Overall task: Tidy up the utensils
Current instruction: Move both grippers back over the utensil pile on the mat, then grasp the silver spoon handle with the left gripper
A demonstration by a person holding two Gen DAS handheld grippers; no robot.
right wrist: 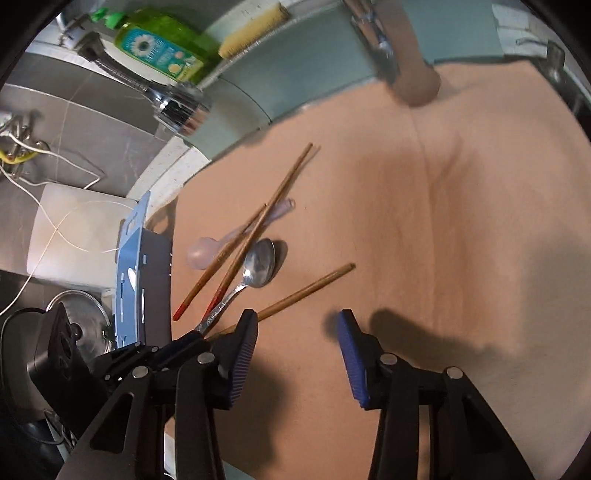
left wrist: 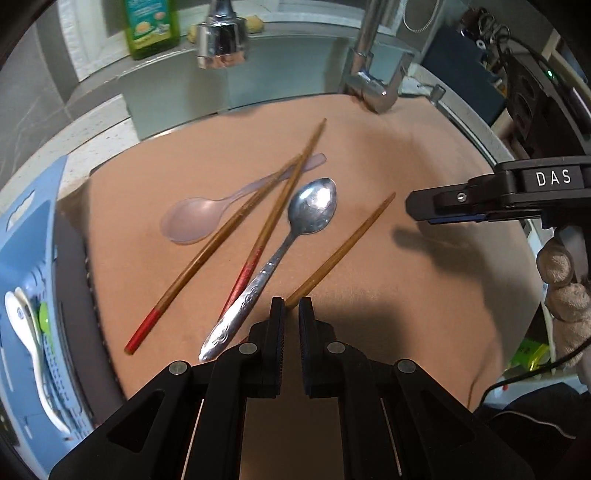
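A tan mat [left wrist: 424, 295] holds the utensils. My left gripper [left wrist: 291, 306] is shut on the near end of a bamboo chopstick [left wrist: 343, 251] whose tip points up and right. Left of it lies a metal spoon [left wrist: 312, 210], bowl away from me. Two red-ended chopsticks [left wrist: 207, 254] cross over a translucent plastic spoon [left wrist: 192, 221]. My right gripper [right wrist: 297, 325] hangs open over bare mat to the right of the held chopstick [right wrist: 303, 288], with nothing between its fingers. In the left wrist view the right gripper [left wrist: 417, 212] comes in from the right.
A blue utensil rack [left wrist: 33, 229] stands at the mat's left edge with a white spoon [left wrist: 22, 321] in it. A faucet [left wrist: 373, 74], spray head [left wrist: 219, 44] and green detergent bottle [left wrist: 151, 26] line the back. A pot lid [right wrist: 79, 317] sits far left.
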